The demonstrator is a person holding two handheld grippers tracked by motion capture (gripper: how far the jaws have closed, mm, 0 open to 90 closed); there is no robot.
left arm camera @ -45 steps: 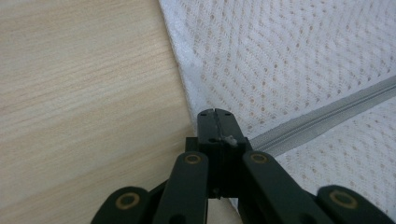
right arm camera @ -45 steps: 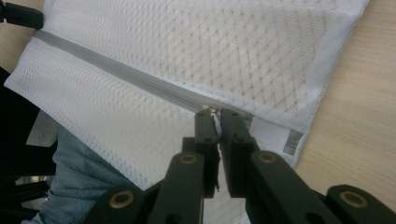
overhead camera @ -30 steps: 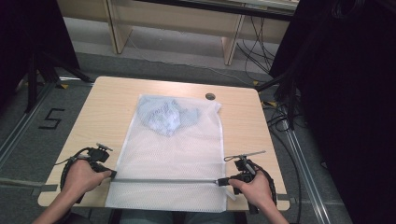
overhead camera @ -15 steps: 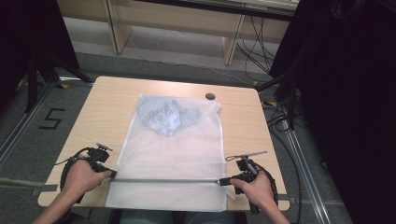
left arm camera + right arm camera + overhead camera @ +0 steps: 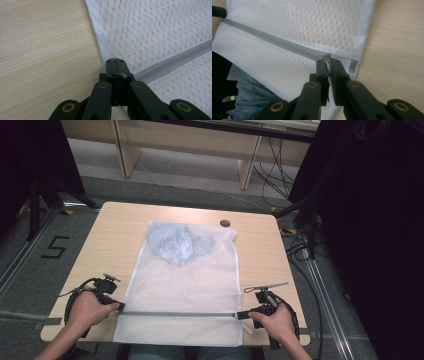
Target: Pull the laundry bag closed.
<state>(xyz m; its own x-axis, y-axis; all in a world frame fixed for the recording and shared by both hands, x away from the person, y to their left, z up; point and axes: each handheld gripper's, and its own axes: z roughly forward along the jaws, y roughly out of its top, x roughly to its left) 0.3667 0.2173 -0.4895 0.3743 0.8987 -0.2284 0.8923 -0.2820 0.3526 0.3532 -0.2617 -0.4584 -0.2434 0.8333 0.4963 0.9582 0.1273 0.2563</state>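
A white mesh laundry bag (image 5: 185,285) lies flat on the pale wooden desk (image 5: 110,240), its near edge hanging over the desk's six-o'clock side; a crumpled pale-blue garment (image 5: 175,242) sits inside it up toward twelve o'clock; a grey zipper (image 5: 177,314) crosses the bag from nine to three near its lower end.

Against a second ago almost nothing has moved; both hands stay at the zipper's ends and the zip looks drawn the whole way across, so I judge the closing to be finished or all but finished.

The left gripper (image 5: 115,65) has its fingers together, clamped on the bag's edge at the zipper's nine-o'clock end; the right gripper (image 5: 327,63) has its fingers nearly together on the small metal zipper pull (image 5: 326,60) at the three-o'clock end, beside a little grey tag (image 5: 353,66) on the seam.

Around them: a small dark round fitting (image 5: 225,223) in the desk at about one o'clock of the bag, well apart from the work; a painted figure 5 (image 5: 55,247) on the floor at nine o'clock; cables on the floor at three; nothing on the desk stands in the way.
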